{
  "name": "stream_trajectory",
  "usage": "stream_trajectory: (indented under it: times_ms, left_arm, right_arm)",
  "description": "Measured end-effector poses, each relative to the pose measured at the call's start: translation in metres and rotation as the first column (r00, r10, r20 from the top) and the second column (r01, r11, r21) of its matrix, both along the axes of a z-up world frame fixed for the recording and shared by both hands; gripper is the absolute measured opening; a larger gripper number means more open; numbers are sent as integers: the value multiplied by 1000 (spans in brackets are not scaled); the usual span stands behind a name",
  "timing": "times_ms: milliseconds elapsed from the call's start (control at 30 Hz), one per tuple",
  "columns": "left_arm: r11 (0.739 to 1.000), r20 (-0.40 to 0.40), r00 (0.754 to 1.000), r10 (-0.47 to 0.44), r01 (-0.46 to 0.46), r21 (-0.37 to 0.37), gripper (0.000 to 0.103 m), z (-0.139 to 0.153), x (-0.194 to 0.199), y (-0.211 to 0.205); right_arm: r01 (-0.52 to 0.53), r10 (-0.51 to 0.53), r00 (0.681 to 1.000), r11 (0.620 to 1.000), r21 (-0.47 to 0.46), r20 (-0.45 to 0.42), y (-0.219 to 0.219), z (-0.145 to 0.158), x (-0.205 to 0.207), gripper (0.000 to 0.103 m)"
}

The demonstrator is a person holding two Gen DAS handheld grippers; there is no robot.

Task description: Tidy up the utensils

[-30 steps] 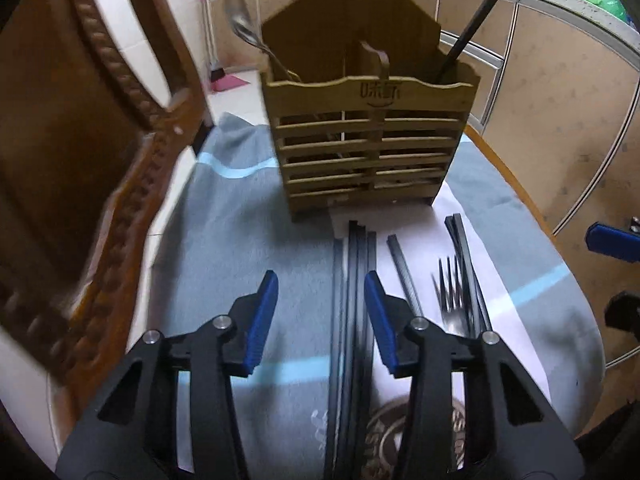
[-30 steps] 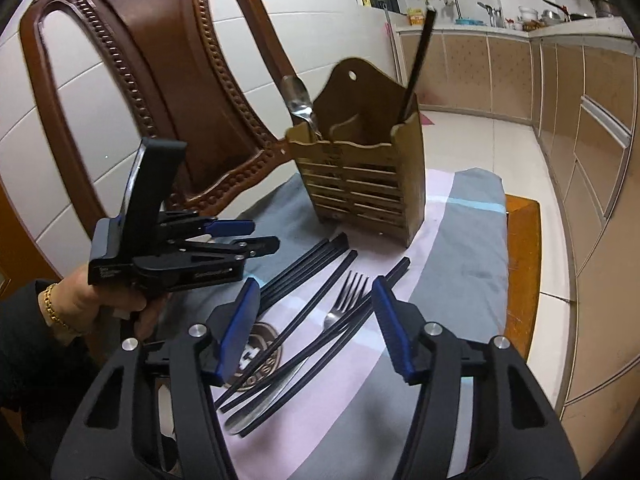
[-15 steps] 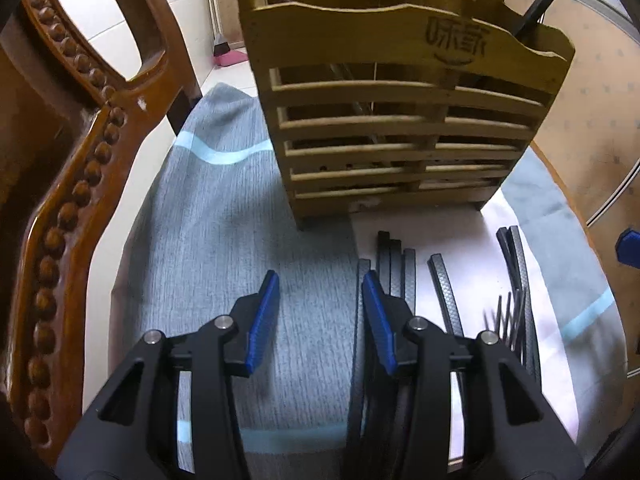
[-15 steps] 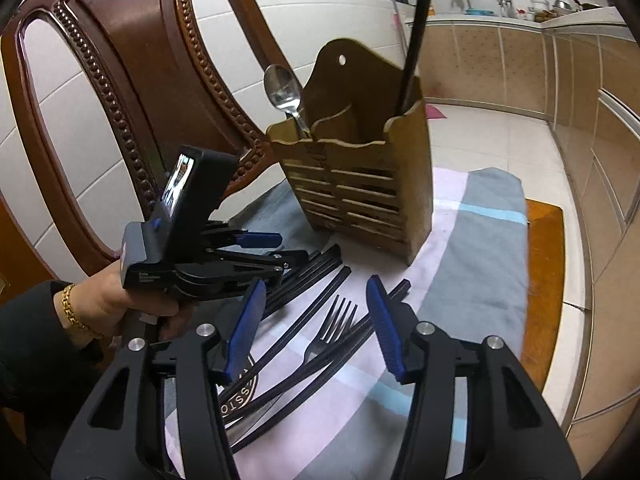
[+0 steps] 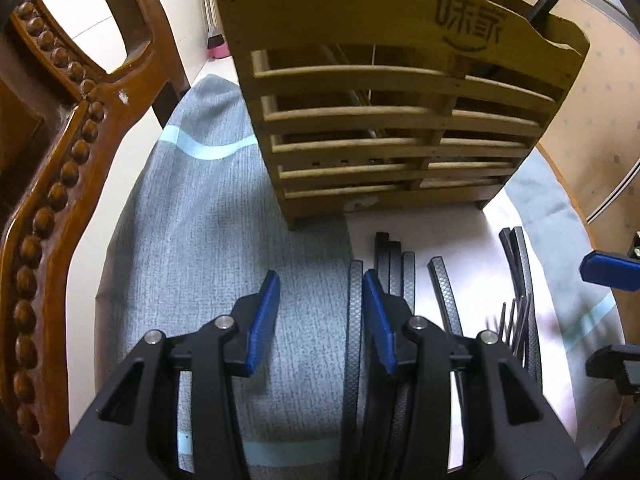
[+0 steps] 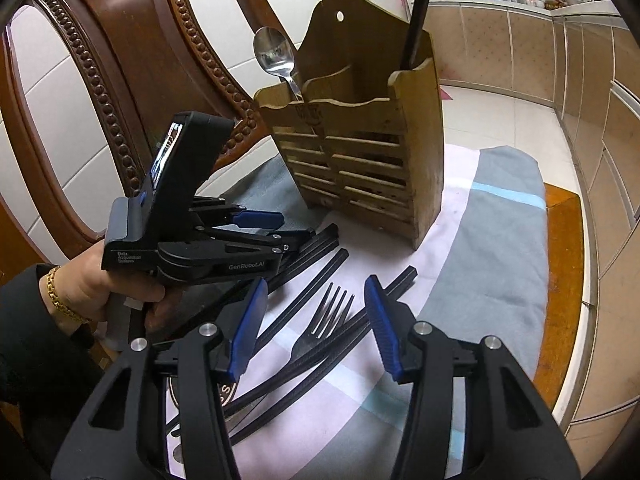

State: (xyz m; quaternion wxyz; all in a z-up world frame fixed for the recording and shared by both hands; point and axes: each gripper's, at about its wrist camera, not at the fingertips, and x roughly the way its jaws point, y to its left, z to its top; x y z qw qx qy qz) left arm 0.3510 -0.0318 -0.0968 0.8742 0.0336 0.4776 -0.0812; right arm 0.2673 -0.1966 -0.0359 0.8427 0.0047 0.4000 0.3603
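Note:
A slatted wooden holder point(image 5: 400, 120) point(image 6: 360, 160) stands on the cloth, with a spoon point(image 6: 276, 56) in its left compartment and a black chopstick point(image 6: 418, 12) in the right one. Several black chopsticks point(image 5: 396, 264) point(image 6: 316, 248) and a fork point(image 5: 516, 320) point(image 6: 324, 320) lie in front of it. My left gripper point(image 5: 320, 312) point(image 6: 288, 226) hangs low over the cloth, jaws closing. The leftmost chopstick point(image 5: 354, 320) lies between them beside the right pad, unpinched. My right gripper point(image 6: 316, 320) point(image 5: 608, 316) is open above the fork's tines.
A carved wooden chair back point(image 5: 48, 200) point(image 6: 120, 80) rises close on the left. The striped grey cloth point(image 5: 200, 240) covers an orange-edged table point(image 6: 564, 280). Kitchen cabinets point(image 6: 580, 60) line the far right. A hand with a gold bracelet point(image 6: 60, 296) holds the left gripper.
Both grippers have come forward and down toward the utensils, so the holder looms larger. The jaws of both grippers stand narrower than before.

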Motion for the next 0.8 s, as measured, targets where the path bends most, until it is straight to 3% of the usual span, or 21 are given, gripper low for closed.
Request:
stream_trajectory:
  times_ms: [33, 67, 100, 267, 367, 533, 600, 667, 800]
  left_arm:
    - [1000, 2, 1000, 5, -5, 2, 29, -1, 0, 1]
    - [1000, 4, 1000, 11, -11, 4, 12, 2, -5, 6]
    - [1000, -2, 1000, 15, -15, 4, 6, 2, -5, 8]
    - [998, -3, 999, 50, -50, -24, 6, 4, -8, 23]
    - [996, 37, 997, 69, -66, -57, 6, 20, -13, 37]
    - [991, 161, 981, 111, -96, -97, 6, 79, -40, 60]
    - [991, 217, 969, 120, -103, -89, 6, 104, -53, 67]
    - [989, 258, 957, 129, -107, -99, 6, 125, -66, 74]
    - [984, 340, 927, 160, -123, -127, 6, 161, -95, 85]
  right_arm:
    - [-6, 6, 1000, 1000, -4, -3, 2, -2, 2, 51]
    - [-9, 9, 1000, 1000, -10, -3, 5, -4, 5, 51]
    - [-11, 11, 1000, 1000, -13, -8, 6, -6, 7, 51]
    - [-29, 27, 998, 999, -35, -52, 11, -22, 19, 46]
    - [-31, 28, 997, 999, -30, -75, 13, -28, 24, 43]
    - [-30, 29, 990, 1000, -5, -142, 17, -40, 38, 34]
    - [-36, 36, 985, 999, 2, -170, 19, -43, 41, 26]
    - [-46, 47, 977, 999, 14, -206, 20, -45, 43, 12]
    - [-70, 75, 979, 997, 31, -191, 26, -32, 36, 4]
